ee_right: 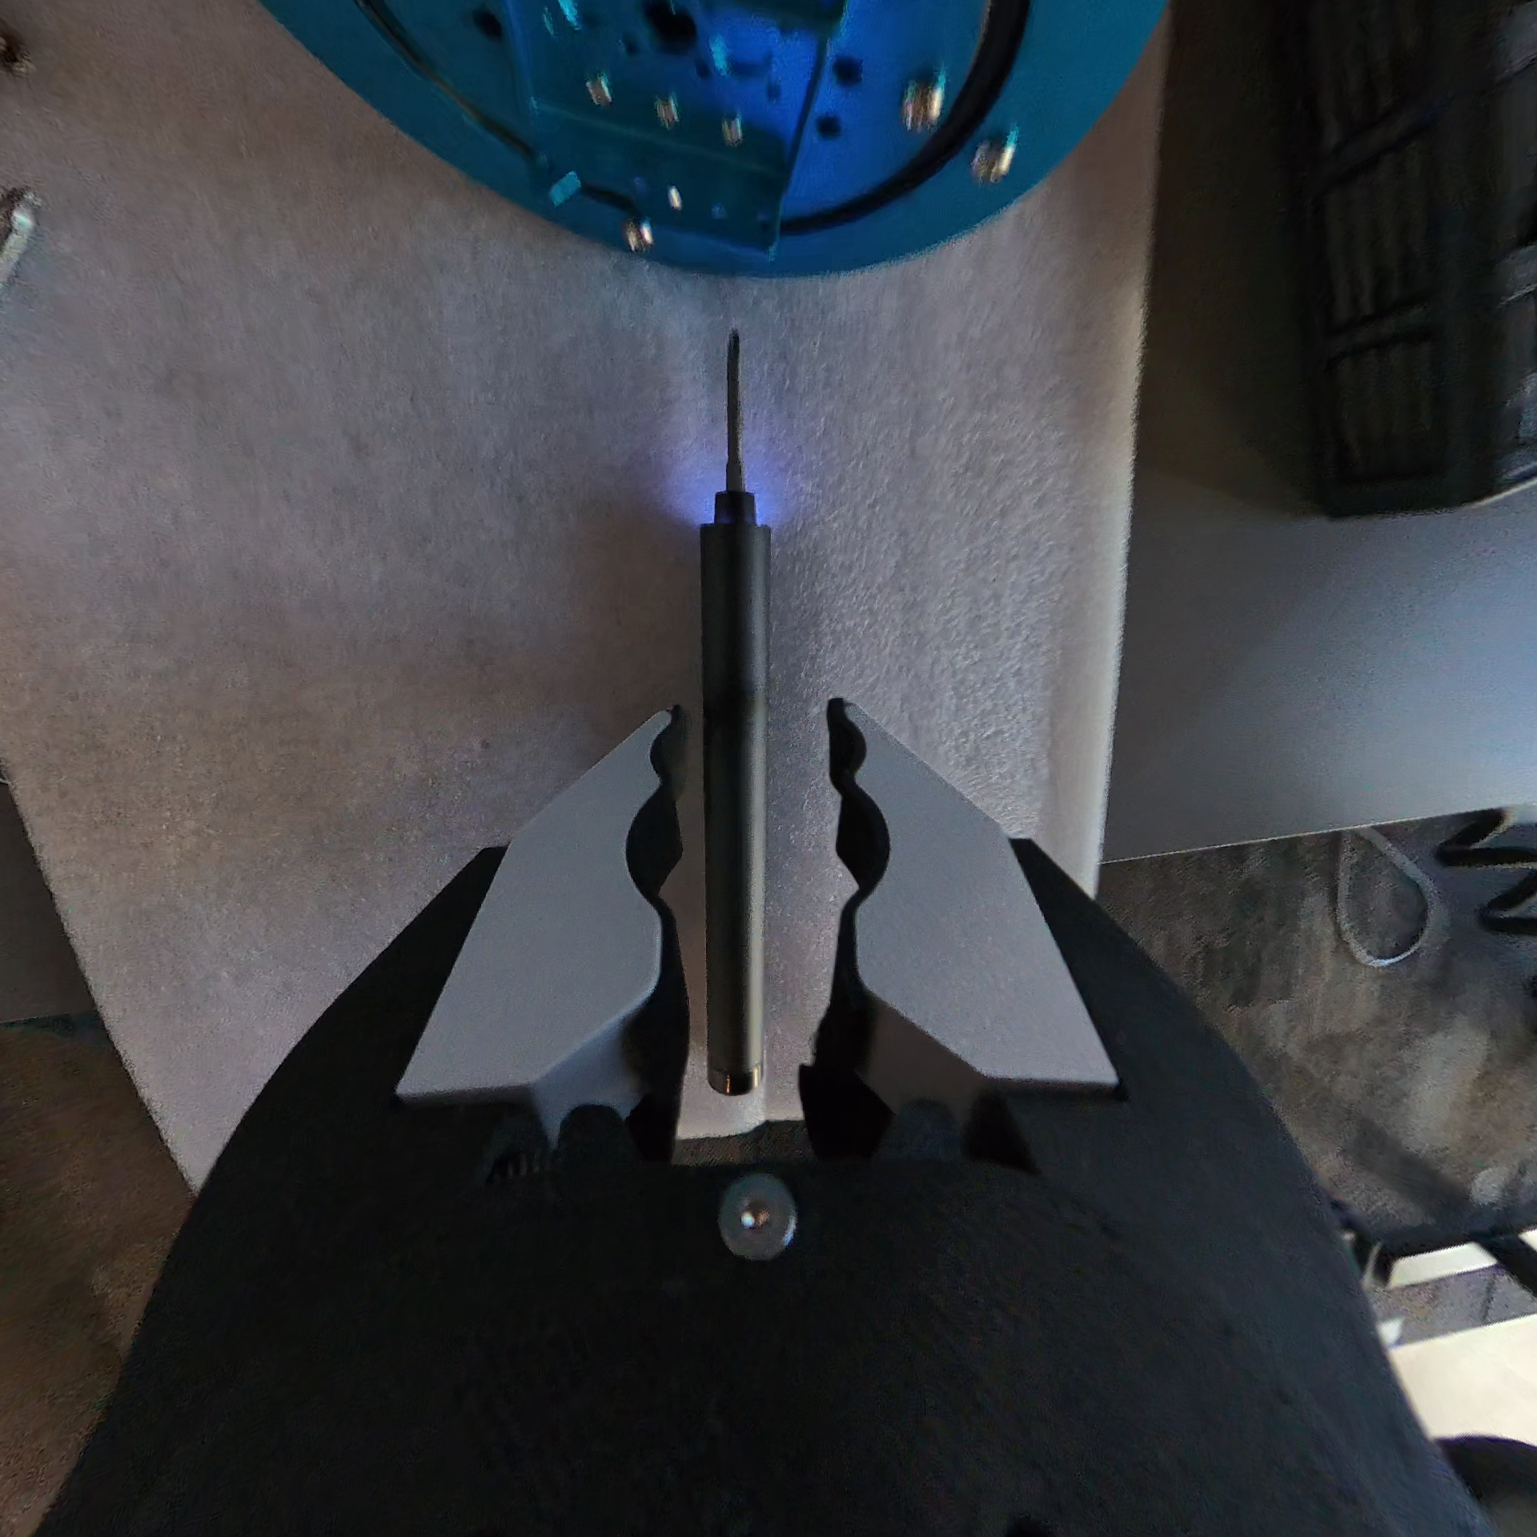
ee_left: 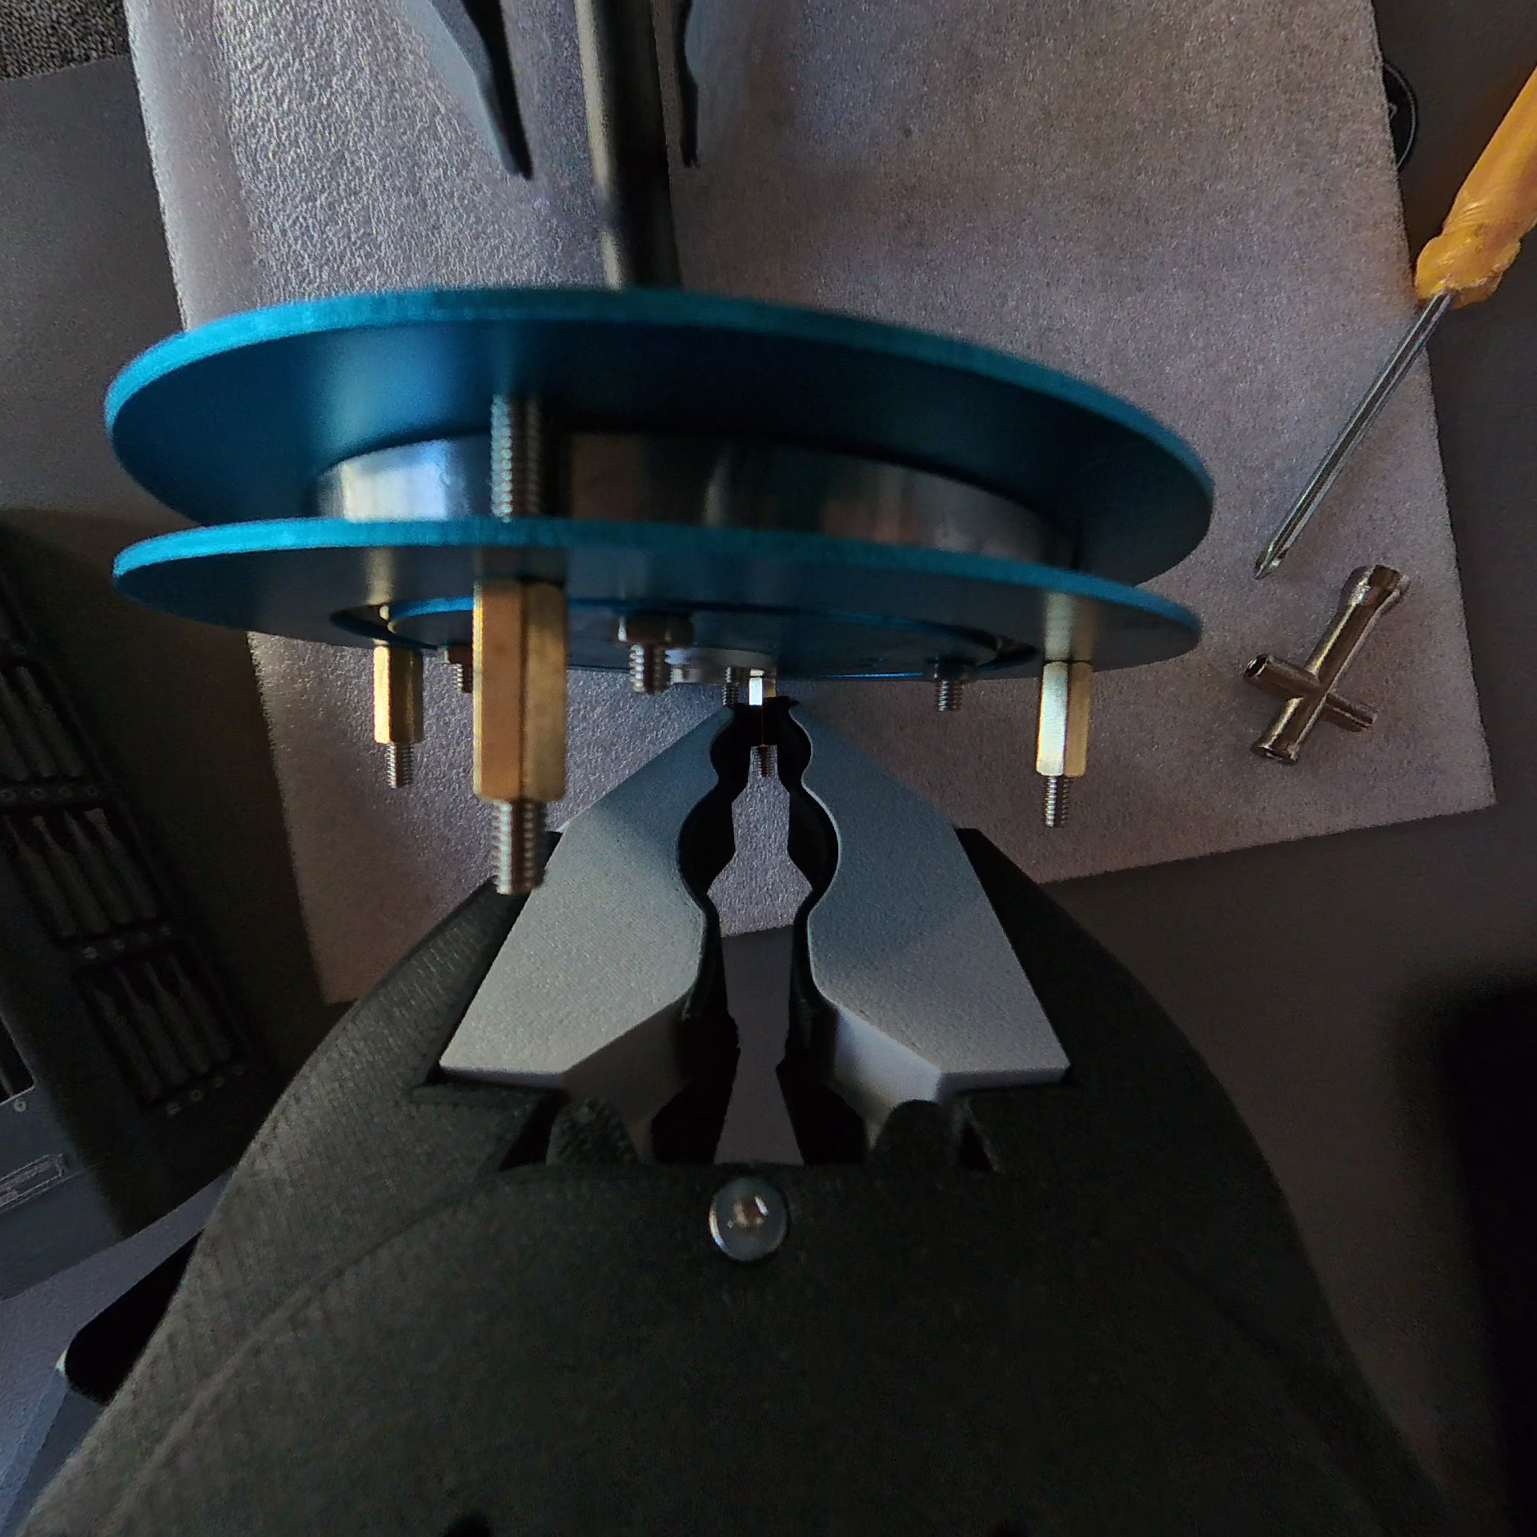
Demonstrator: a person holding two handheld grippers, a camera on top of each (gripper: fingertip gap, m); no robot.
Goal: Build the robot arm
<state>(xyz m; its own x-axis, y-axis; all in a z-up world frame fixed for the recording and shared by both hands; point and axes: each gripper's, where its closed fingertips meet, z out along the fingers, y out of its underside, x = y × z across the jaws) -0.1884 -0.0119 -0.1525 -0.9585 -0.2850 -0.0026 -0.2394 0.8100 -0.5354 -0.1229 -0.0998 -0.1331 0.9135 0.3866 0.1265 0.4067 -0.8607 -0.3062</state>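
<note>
My left gripper [ee_left: 761, 715] is shut on a small hex standoff [ee_left: 761, 690] on the underside of a blue two-disc assembly [ee_left: 657, 366]. The assembly has a metal drum between its discs, and several brass and steel standoffs stick out toward me. My right gripper [ee_right: 755, 709] is open. A dark electric screwdriver [ee_right: 736, 632] with a blue-lit tip lies lengthwise between its fingers, with gaps on both sides. Its bit points at the blue assembly [ee_right: 707, 125]. In the left wrist view the screwdriver [ee_left: 632, 191] and the right gripper's fingers [ee_left: 499, 100] show beyond the discs.
A grey foam mat [ee_left: 1040, 291] lies under everything. An orange-handled screwdriver [ee_left: 1472, 224] and a cross-shaped metal wrench [ee_left: 1318, 674] lie at its right edge. A black bit case [ee_left: 100, 915] sits on the left, and also shows in the right wrist view [ee_right: 1414, 249]. A cable [ee_right: 1381, 906] lies on the floor. Left tips to right tips: about 12 centimeters.
</note>
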